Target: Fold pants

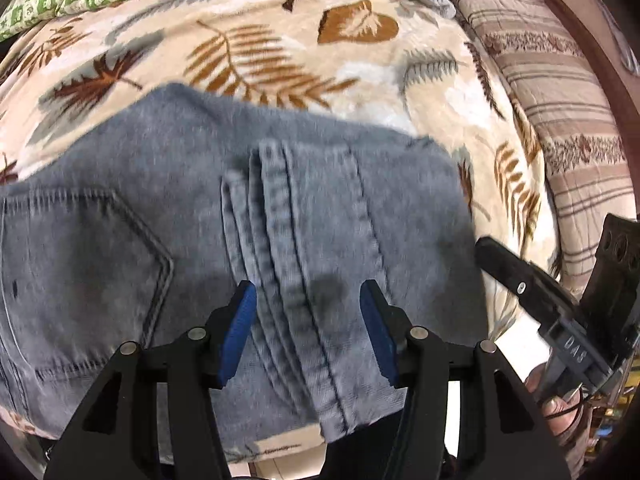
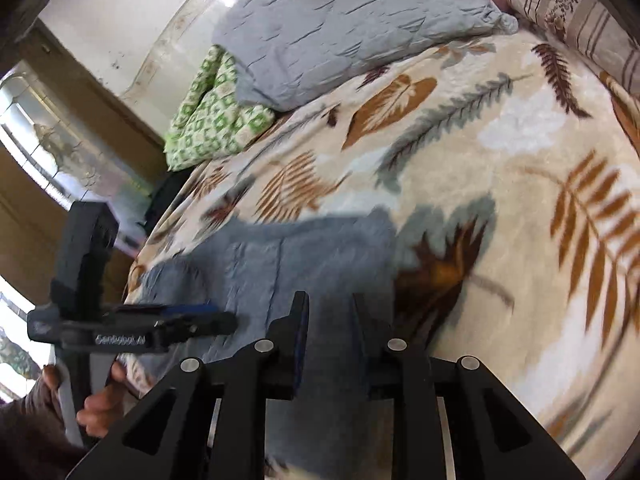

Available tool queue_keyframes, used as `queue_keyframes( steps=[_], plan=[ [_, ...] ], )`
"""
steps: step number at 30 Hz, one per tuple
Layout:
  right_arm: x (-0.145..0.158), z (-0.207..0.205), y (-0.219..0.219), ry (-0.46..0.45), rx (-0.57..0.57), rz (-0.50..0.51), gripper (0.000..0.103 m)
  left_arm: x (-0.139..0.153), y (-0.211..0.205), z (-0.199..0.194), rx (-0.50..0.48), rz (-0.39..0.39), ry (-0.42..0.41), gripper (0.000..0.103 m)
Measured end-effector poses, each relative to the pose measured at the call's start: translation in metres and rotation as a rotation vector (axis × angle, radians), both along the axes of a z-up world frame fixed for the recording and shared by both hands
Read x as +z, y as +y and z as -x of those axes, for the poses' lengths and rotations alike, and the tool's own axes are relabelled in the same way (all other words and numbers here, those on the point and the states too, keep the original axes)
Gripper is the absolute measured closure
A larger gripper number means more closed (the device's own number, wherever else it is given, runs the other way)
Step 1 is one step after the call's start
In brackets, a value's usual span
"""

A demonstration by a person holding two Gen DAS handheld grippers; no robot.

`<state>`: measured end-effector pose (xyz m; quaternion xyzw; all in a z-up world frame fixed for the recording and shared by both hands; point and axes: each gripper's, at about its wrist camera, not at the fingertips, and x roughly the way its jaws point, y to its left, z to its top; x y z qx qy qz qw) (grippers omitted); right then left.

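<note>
Grey-blue jeans (image 1: 168,208) lie folded on the leaf-print blanket (image 1: 280,32), back pocket at the left and a thick stitched seam down the middle. My left gripper (image 1: 308,320) points down over that seam, open, its blue pads (image 1: 240,320) apart on either side with the cloth flat below. My right gripper (image 2: 330,320) hangs over the jeans' (image 2: 312,248) near corner, its fingers a narrow gap apart, with denim showing in the gap and no cloth pinched. The right gripper (image 1: 486,248) also shows at the jeans' right edge, and the left gripper (image 2: 224,320) shows side-on.
A grey quilted pillow (image 2: 352,20), a green patterned pillow (image 2: 212,120) and a striped pillow (image 1: 560,92) lie at the head of the bed. A brown wooden frame (image 1: 580,12) runs behind. A person's hand (image 2: 100,404) grips the left handle. A door stands at the left (image 2: 80,120).
</note>
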<state>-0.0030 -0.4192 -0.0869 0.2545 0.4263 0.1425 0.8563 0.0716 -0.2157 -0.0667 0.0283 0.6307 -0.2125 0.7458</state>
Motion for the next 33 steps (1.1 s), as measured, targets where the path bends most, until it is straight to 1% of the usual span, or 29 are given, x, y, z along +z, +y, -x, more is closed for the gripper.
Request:
queue_keyframes(
  steps=[2, 3, 4, 5, 7, 8, 9, 10, 12, 14, 16, 17, 18, 22, 25, 27, 29, 33],
  plan=[
    [-0.015, 0.006, 0.006, 0.036, 0.004, 0.009, 0.080, -0.010, -0.001, 0.004, 0.002, -0.027, 0.014, 0.050],
    [-0.024, 0.007, 0.008, 0.062, 0.001, 0.010, 0.080, -0.014, -0.002, 0.006, 0.004, -0.040, 0.006, 0.050],
    [-0.029, 0.010, 0.008, 0.063, -0.010, 0.009, 0.082, -0.013, -0.002, 0.010, 0.001, -0.049, -0.011, 0.049],
    [-0.030, 0.011, 0.007, 0.052, -0.021, 0.002, 0.082, -0.012, -0.002, 0.012, -0.002, -0.054, -0.020, 0.049],
    [-0.023, 0.012, 0.007, 0.061, -0.039, 0.007, 0.081, -0.009, -0.002, 0.014, 0.000, -0.057, -0.017, 0.049],
    [-0.019, 0.014, 0.009, 0.054, -0.041, 0.013, 0.078, -0.007, 0.000, 0.015, 0.005, -0.045, -0.009, 0.049],
    [-0.013, 0.015, 0.011, 0.047, -0.039, 0.024, 0.071, -0.005, 0.002, 0.015, 0.009, -0.036, -0.006, 0.049],
    [-0.007, 0.017, 0.013, 0.040, -0.035, 0.038, 0.062, -0.001, 0.007, 0.017, 0.016, -0.028, -0.011, 0.049],
    [0.004, 0.021, 0.020, 0.020, -0.031, 0.065, 0.053, 0.005, 0.014, 0.020, 0.023, -0.025, -0.024, 0.049],
    [0.013, 0.022, 0.029, 0.008, -0.026, 0.088, 0.050, 0.012, 0.024, 0.022, 0.035, -0.019, -0.032, 0.049],
    [0.021, 0.022, 0.044, -0.002, -0.011, 0.119, 0.042, 0.017, 0.036, 0.024, 0.051, -0.012, -0.025, 0.048],
    [0.024, 0.022, 0.052, -0.005, -0.001, 0.137, 0.040, 0.020, 0.044, 0.024, 0.057, -0.007, -0.017, 0.047],
    [0.026, 0.020, 0.062, -0.005, 0.012, 0.152, 0.035, 0.022, 0.053, 0.022, 0.067, 0.000, -0.010, 0.046],
    [0.033, 0.014, 0.114, -0.005, 0.103, 0.225, 0.028, 0.039, 0.114, 0.007, 0.154, 0.058, -0.001, 0.041],
    [0.039, 0.009, 0.168, -0.022, 0.196, 0.316, 0.025, 0.048, 0.168, -0.008, 0.211, 0.104, 0.012, 0.037],
    [0.043, 0.007, 0.210, -0.048, 0.270, 0.383, 0.023, 0.052, 0.213, -0.021, 0.254, 0.133, 0.027, 0.034],
    [0.046, 0.005, 0.245, -0.081, 0.333, 0.433, 0.022, 0.050, 0.255, -0.039, 0.294, 0.162, 0.059, 0.034],
    [0.045, 0.005, 0.331, -0.164, 0.478, 0.538, 0.019, 0.034, 0.316, -0.067, 0.328, 0.204, 0.141, 0.034]
  ],
)
